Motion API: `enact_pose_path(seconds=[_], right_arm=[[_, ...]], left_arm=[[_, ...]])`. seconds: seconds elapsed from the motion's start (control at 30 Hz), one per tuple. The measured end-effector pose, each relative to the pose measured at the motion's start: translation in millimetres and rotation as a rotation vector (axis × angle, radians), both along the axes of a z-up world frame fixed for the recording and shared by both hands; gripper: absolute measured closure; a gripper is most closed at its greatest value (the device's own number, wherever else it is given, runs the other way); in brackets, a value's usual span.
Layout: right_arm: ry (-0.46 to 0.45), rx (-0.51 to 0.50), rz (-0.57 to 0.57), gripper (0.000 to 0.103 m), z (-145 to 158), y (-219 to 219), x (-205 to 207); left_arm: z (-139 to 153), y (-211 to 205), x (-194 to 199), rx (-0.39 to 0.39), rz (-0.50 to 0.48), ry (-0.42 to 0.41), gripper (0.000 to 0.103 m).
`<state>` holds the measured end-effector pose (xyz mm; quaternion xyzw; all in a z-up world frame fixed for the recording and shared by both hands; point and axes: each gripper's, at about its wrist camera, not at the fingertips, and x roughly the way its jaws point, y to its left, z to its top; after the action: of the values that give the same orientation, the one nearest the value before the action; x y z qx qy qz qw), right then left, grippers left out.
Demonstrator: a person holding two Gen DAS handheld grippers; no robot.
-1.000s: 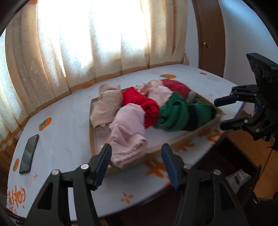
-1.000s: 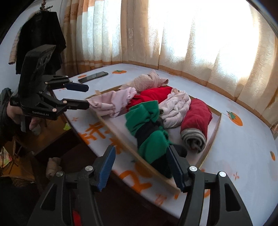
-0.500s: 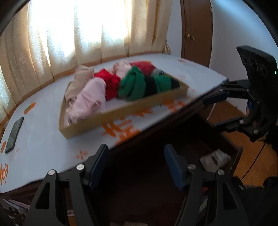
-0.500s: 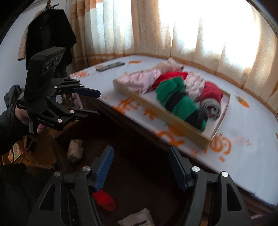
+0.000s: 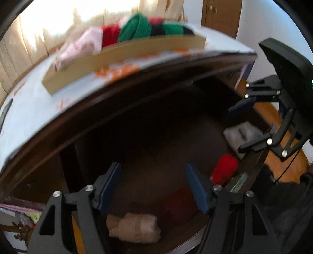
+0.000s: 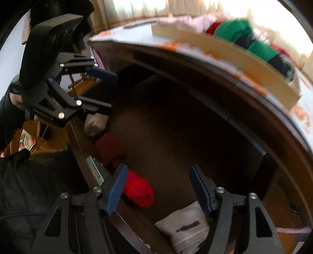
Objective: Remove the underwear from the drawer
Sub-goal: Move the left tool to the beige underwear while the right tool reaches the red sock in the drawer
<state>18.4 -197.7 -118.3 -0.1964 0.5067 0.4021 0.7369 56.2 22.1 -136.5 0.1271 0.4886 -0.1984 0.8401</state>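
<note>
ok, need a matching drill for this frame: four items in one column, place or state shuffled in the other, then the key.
Items:
1. beige roll
2. bright red roll
3. green garment
4. left gripper

Place or state:
A. in the wooden tray on the tabletop
B. open, holding nothing
C. in the drawer, by the right gripper's left finger
D. in the drawer, low between the left gripper's fingers

Pairs: 1-D, 2-C, 3-A, 4-B

Counter [image 5: 35, 117] with a white cloth printed with orange marks, shallow wooden tray [image 5: 125, 56] on it near the front edge, cream curtains [image 5: 17, 50] behind, brown wooden door [image 5: 221, 17] at the right, phone [image 5: 4, 113] on the counter's left end
</note>
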Motion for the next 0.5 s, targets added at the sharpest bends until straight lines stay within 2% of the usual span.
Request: enact_pose_path(seconds=[0.27, 0.5], right_arm=[[0.203, -0.058, -0.002, 0.038, -35, 5, 19], [0.373, -0.069, 0.010, 0.042, -62, 11, 31]], left_arm=[[-18, 18, -3, 0.063, 0.008, 0.133, 0.034], [-27, 23, -7, 0.096, -0.005, 0.193, 0.034]])
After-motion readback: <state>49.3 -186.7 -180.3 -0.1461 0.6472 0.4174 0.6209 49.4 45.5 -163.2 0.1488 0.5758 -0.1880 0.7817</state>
